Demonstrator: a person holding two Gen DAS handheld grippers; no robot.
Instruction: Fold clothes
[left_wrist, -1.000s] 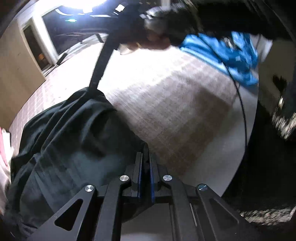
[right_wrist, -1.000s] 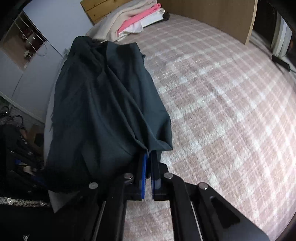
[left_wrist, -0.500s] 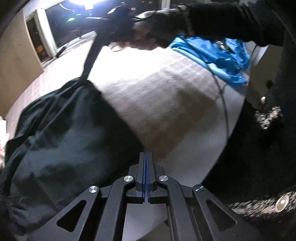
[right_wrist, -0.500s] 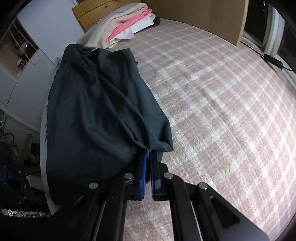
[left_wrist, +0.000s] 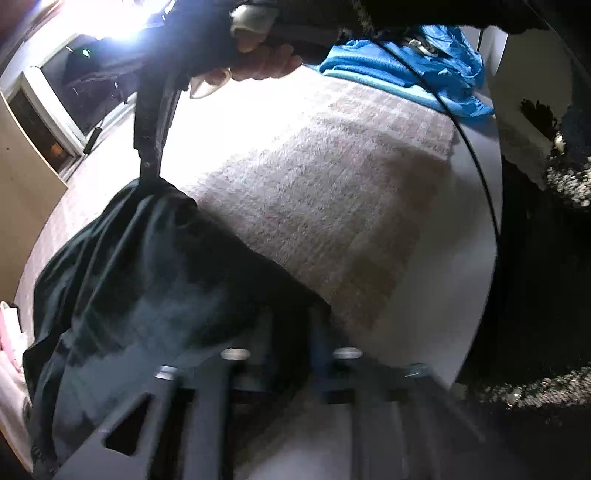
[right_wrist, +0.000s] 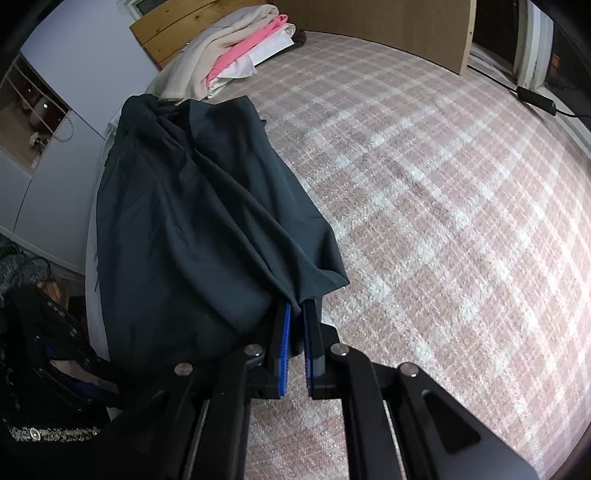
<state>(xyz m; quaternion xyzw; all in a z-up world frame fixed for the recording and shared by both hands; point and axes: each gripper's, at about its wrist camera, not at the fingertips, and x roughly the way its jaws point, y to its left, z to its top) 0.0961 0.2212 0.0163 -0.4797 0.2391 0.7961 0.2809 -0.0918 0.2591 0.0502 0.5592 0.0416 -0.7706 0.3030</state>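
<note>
A dark green garment (right_wrist: 192, 221) lies bunched along the bed's left edge, and the left wrist view shows the same garment (left_wrist: 147, 295). My right gripper (right_wrist: 297, 304) is shut on its near corner, a fold of cloth pinched between the blue pads. From the left wrist view, that right gripper (left_wrist: 149, 173) holds the corner up in a peak, with a person's hand (left_wrist: 258, 62) on its handle. My left gripper (left_wrist: 291, 325) is blurred. Its jaws stand apart at the garment's near edge, with dark cloth showing between them and no pinch visible.
A pink plaid cover (right_wrist: 443, 221) spreads over the bed. Folded beige, pink and white clothes (right_wrist: 236, 55) are stacked by the wooden headboard (right_wrist: 388, 33). A blue garment (left_wrist: 406, 66) lies at the far end. A black cable (left_wrist: 476, 166) hangs near the bed's white edge (left_wrist: 469, 295).
My left gripper, shut half a second ago, now has its jaws spread and sits lower and closer to the garment. The right gripper keeps its hold on the corner and has rolled slightly.
</note>
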